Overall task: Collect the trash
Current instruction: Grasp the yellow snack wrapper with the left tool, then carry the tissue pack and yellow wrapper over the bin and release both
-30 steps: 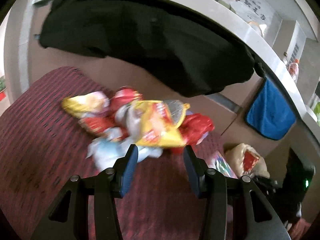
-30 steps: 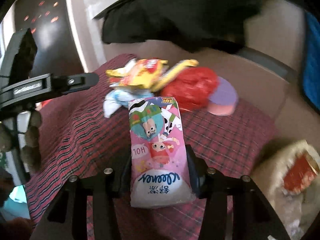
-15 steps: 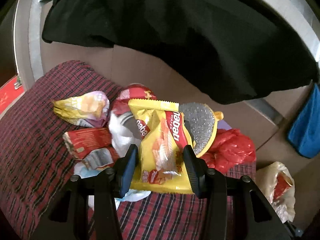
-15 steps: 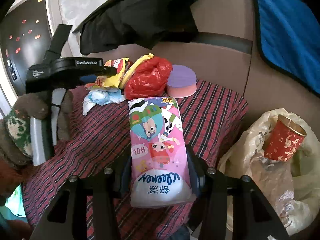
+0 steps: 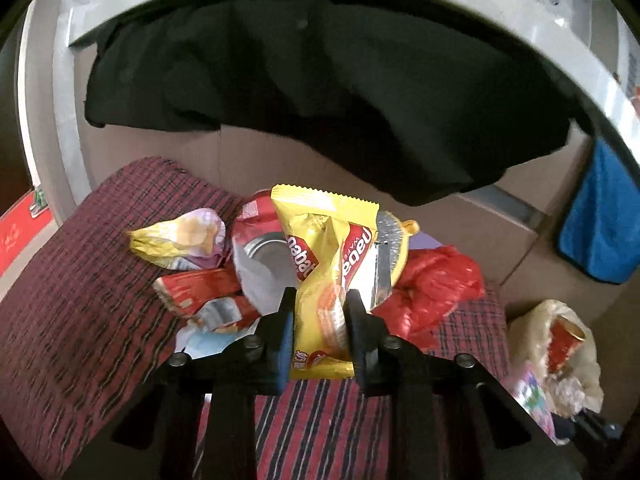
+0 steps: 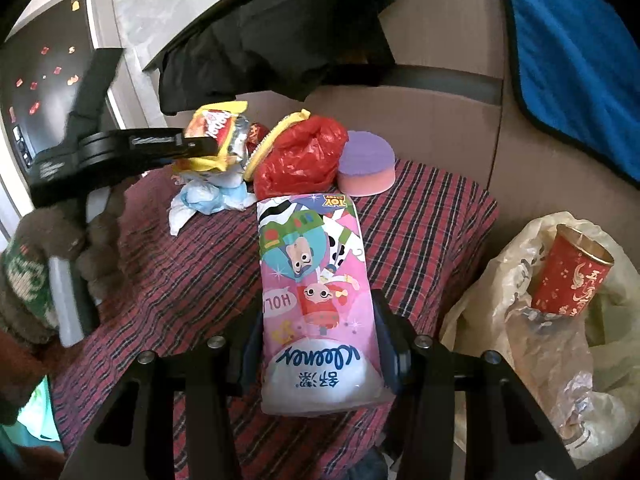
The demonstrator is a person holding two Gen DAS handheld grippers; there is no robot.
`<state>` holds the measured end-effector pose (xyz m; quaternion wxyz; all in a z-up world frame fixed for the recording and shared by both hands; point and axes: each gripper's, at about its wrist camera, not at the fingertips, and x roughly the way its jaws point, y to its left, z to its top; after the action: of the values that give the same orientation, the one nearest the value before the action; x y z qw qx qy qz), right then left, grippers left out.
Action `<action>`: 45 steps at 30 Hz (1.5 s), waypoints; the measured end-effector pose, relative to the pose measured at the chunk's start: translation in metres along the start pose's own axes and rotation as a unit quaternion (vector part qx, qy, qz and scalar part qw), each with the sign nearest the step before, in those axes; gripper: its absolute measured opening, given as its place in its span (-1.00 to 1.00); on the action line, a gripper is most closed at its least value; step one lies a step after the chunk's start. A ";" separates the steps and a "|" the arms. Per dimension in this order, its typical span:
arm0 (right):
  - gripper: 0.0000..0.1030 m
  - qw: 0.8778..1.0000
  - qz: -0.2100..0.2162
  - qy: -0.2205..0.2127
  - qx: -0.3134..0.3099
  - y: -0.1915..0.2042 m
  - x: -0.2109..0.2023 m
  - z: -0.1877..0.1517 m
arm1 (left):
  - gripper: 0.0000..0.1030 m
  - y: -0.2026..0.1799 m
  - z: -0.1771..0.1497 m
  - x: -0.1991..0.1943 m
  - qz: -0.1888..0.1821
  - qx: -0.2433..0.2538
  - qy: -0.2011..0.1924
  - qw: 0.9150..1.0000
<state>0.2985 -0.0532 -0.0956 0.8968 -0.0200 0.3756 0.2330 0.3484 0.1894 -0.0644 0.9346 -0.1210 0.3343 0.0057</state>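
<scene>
My left gripper [image 5: 318, 326] is shut on a yellow wafer packet [image 5: 328, 264], held above the trash pile on the plaid cloth [image 5: 80, 300]. That gripper also shows in the right wrist view [image 6: 200, 146] with the packet [image 6: 218, 132]. The pile holds a red plastic bag [image 5: 432, 284], red wrappers [image 5: 200, 286], a yellow snack bag [image 5: 176, 236], a yellow scrubber [image 5: 394, 240] and crumpled tissue [image 6: 208, 196]. My right gripper [image 6: 318, 344] is shut on a pink tissue pack [image 6: 316, 304], held over the cloth's near part, left of the plastic trash bag [image 6: 520, 320].
The pale trash bag on the right holds a red paper cup [image 6: 568, 276]. A purple-pink sponge [image 6: 366, 162] sits at the back of the cloth. A black garment [image 5: 320, 100] hangs behind, a blue towel [image 6: 568, 52] at the right.
My left gripper has closed on the yellow wafer packet and lifted it from the pile. My right gripper, still holding the tissue pack, has shifted a little toward the trash bag.
</scene>
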 end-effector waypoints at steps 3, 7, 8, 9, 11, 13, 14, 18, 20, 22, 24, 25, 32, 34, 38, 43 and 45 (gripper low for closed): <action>-0.11 1.000 0.001 -0.004 -0.003 0.006 -0.003 0.001 | -0.53 0.003 -0.005 -0.022 -0.006 -0.001 -0.015 1.000; -0.11 1.000 -0.002 -0.008 -0.011 0.016 -0.007 0.003 | -0.53 0.008 -0.015 -0.047 -0.013 0.000 -0.026 1.000; -0.11 1.000 -0.002 -0.008 -0.013 0.018 -0.008 0.003 | -0.53 0.010 -0.018 -0.052 -0.015 -0.001 -0.028 0.999; -0.11 1.000 -0.001 -0.009 -0.014 0.020 -0.009 0.003 | -0.53 0.011 -0.021 -0.057 -0.016 -0.002 -0.030 0.999; -0.11 1.000 -0.002 -0.012 -0.016 0.024 -0.012 0.003 | -0.53 0.011 -0.023 -0.065 -0.015 -0.003 -0.034 0.999; -0.11 1.000 -0.003 -0.016 -0.020 0.027 -0.015 0.004 | -0.53 0.011 -0.027 -0.074 -0.011 -0.001 -0.040 0.999; -0.11 1.000 -0.004 -0.019 -0.022 0.028 -0.017 0.004 | -0.53 0.010 -0.028 -0.077 -0.009 0.000 -0.041 0.999; -0.11 0.999 -0.007 -0.029 -0.025 0.031 -0.026 0.006 | -0.53 0.005 -0.033 -0.091 -0.002 0.003 -0.051 0.999; -0.11 0.999 -0.008 -0.038 -0.025 0.032 -0.034 0.007 | -0.53 0.001 -0.036 -0.100 0.000 0.004 -0.057 0.998; -0.11 0.999 -0.008 -0.046 -0.026 0.034 -0.042 0.008 | -0.53 -0.002 -0.040 -0.108 -0.001 0.003 -0.063 0.998; -0.11 0.998 -0.010 -0.054 -0.030 0.036 -0.049 0.009 | -0.53 -0.005 -0.042 -0.115 -0.002 0.001 -0.068 0.998; -0.11 0.998 -0.011 -0.058 -0.032 0.036 -0.052 0.010 | -0.53 -0.007 -0.044 -0.122 -0.005 -0.001 -0.073 0.997; -0.11 0.993 -0.033 -0.110 -0.038 0.036 -0.096 0.023 | -0.53 -0.032 -0.052 -0.166 -0.029 0.011 -0.112 0.993; -0.11 0.990 -0.039 -0.129 -0.034 0.032 -0.114 0.027 | -0.53 -0.043 -0.054 -0.179 -0.040 0.019 -0.122 0.992; -0.11 0.985 -0.059 -0.156 -0.033 0.023 -0.144 0.031 | -0.53 -0.071 -0.055 -0.195 -0.062 0.035 -0.138 0.988; -0.11 0.979 -0.090 -0.183 -0.027 0.000 -0.182 0.025 | -0.53 -0.115 -0.054 -0.202 -0.097 0.054 -0.146 0.983; -0.11 0.976 -0.102 -0.193 -0.022 -0.011 -0.197 0.022 | -0.53 -0.136 -0.056 -0.201 -0.110 0.063 -0.146 0.981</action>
<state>0.1975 -0.1377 0.0533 0.9708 -0.0328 0.1860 0.1480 0.1699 0.0585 0.0494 0.9741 -0.0959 0.1783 -0.1006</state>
